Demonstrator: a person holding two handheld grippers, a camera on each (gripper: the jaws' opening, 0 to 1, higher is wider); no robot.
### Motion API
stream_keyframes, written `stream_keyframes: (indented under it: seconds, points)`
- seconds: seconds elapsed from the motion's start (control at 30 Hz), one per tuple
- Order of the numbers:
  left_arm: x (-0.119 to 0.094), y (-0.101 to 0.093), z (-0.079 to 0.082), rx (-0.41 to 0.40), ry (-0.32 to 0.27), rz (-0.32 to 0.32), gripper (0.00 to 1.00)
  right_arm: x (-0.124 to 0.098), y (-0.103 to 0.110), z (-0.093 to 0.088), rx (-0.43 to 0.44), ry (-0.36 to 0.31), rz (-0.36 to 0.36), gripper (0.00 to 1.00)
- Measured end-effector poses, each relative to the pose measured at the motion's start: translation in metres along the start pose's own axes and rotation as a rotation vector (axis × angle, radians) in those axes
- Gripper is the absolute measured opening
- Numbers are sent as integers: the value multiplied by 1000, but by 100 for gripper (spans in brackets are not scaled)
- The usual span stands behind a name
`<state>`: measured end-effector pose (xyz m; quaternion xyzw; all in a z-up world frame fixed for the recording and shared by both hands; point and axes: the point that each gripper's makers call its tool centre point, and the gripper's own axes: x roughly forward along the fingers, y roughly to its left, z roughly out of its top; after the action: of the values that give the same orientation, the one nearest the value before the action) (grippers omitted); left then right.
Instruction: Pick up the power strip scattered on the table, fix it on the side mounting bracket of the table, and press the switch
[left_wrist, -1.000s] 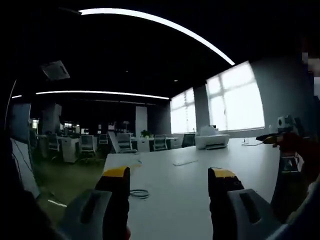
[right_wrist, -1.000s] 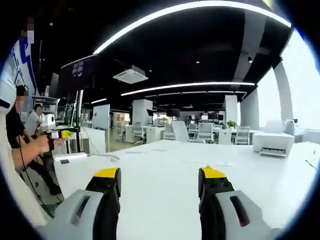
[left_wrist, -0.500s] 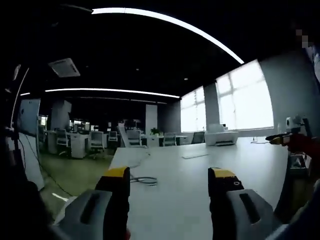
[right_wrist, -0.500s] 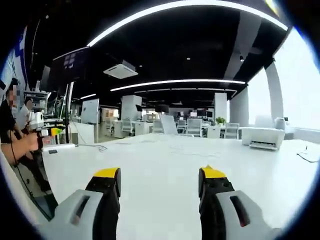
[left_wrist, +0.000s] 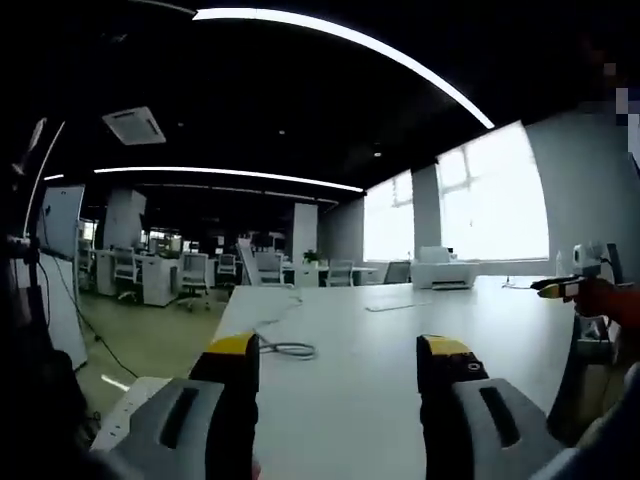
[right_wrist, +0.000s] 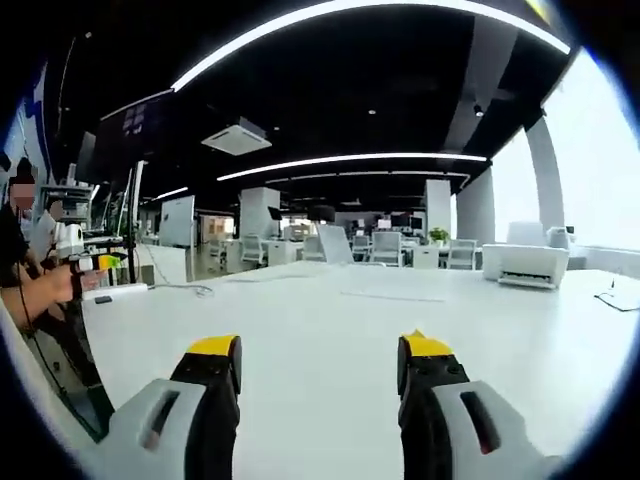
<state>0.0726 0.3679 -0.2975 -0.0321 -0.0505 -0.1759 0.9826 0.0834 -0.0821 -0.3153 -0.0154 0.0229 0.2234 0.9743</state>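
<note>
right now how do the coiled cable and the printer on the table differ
The coiled cable is thin, grey and lies flat near the left gripper; the printer is a white, boxy unit standing far off by the windows. Both rest on the white table.

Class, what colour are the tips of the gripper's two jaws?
Yellow, on black jaws; clearest in the right gripper view, on the right gripper.

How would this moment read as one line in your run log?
phase: approach | left tool: open, above table | right tool: open, empty | power strip: at table edge | cable: coiled on table
</note>
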Motion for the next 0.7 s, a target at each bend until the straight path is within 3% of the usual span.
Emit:
stream_keyframes:
  seconds: [0.33,0.7]
  points:
    - [-3,7,5,2,-8,14,68,-2,1,7,-10,-9,-1,59]
    - [-5,7,0,-17,3,14,68,1,1,0,5,2,0,59]
